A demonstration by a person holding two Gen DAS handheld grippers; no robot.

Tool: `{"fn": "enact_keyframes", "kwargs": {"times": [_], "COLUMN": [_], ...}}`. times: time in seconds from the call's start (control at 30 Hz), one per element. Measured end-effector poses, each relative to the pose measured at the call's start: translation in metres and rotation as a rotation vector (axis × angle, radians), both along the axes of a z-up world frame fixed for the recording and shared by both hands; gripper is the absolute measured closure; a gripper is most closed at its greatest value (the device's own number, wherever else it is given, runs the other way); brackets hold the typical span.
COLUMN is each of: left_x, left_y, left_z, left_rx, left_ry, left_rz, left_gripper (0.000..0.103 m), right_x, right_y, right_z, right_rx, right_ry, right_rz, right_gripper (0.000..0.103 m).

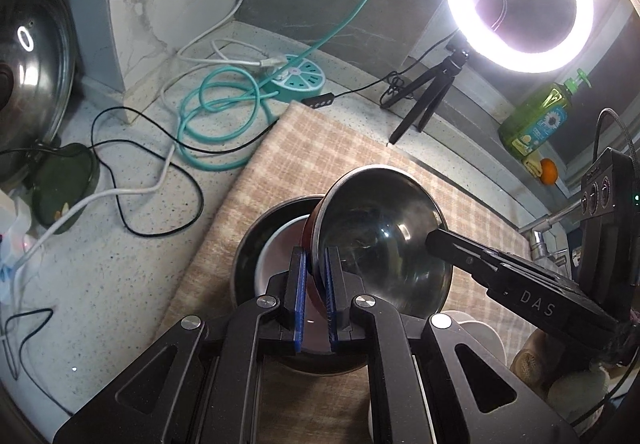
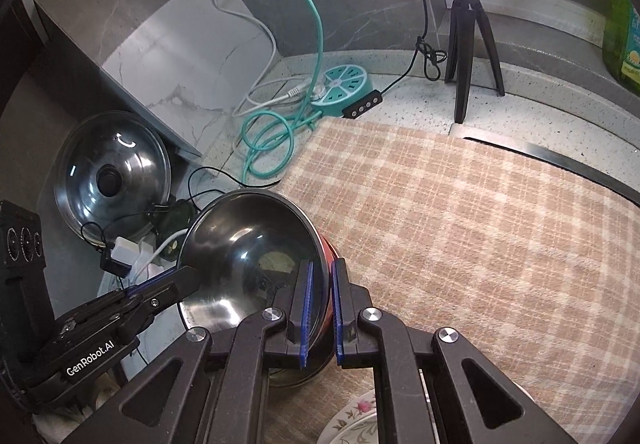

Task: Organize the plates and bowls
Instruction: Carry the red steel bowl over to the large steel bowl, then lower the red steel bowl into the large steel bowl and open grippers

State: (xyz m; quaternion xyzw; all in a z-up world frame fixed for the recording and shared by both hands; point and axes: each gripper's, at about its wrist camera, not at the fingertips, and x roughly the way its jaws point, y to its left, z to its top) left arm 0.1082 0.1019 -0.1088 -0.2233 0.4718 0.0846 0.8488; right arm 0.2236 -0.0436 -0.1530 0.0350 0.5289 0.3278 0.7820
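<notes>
A steel bowl with a red outside hangs tilted over the plaid cloth, held by both grippers on opposite sides of its rim. My left gripper is shut on the near rim, its blue pads pinching the wall. The right gripper reaches in from the right and clamps the far rim. In the right wrist view the same bowl sits between the right gripper, shut on it, and the left gripper. Below it, a second steel bowl with a white bowl inside rests on the cloth.
A ring light on a tripod, a green soap bottle and an orange stand at the back. A teal power strip and loose cables lie left of the cloth. A pot lid leans at the left. A floral plate lies near.
</notes>
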Motion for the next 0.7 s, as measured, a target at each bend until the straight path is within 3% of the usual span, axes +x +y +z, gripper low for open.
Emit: {"fn": "enact_keyframes", "kwargs": {"times": [0.7], "left_x": [-0.008], "left_y": [0.017], "left_z": [-0.012], "left_rx": [-0.040], "left_ry": [0.021], "left_rz": [0.041], "left_gripper": [0.096], "right_x": [-0.005], "right_y": [0.022], "right_z": [-0.004], "right_rx": [-0.032], "right_ry": [-0.018], "right_rz": [0.043], "right_gripper": [0.095]}}
